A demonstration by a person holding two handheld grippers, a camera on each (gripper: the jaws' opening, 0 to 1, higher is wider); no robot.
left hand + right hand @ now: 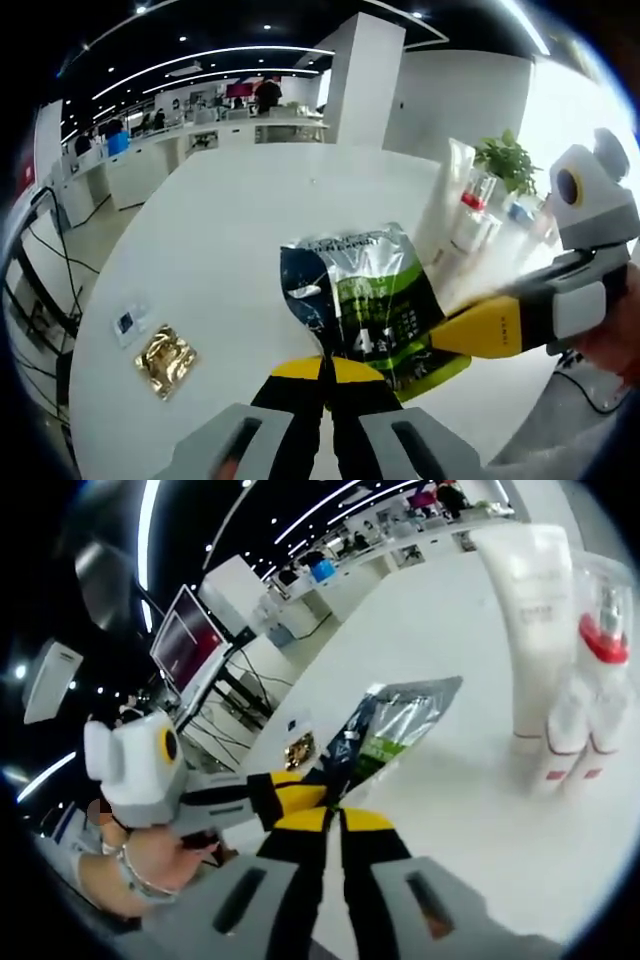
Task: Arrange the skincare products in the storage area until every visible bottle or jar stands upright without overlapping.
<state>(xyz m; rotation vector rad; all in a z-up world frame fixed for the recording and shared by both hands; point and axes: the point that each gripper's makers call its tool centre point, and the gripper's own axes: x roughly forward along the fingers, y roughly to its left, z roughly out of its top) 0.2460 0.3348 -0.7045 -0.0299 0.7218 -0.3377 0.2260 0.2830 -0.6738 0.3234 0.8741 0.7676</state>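
Both hand-held grippers, left (325,372) and right (335,815), pinch one green foil sachet (370,300) aloft, apparently to carry it | gold packet (166,360) left on tabletop (220,240) | beyond: white tube (530,610), red-capped bottles (598,650) upright

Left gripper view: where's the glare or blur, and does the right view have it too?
Left gripper view: window glare washes out the upright tubes at right; the sachet stays readable. Right gripper view: the sachet flares silver, the tubes look soft and bowed near the rim.
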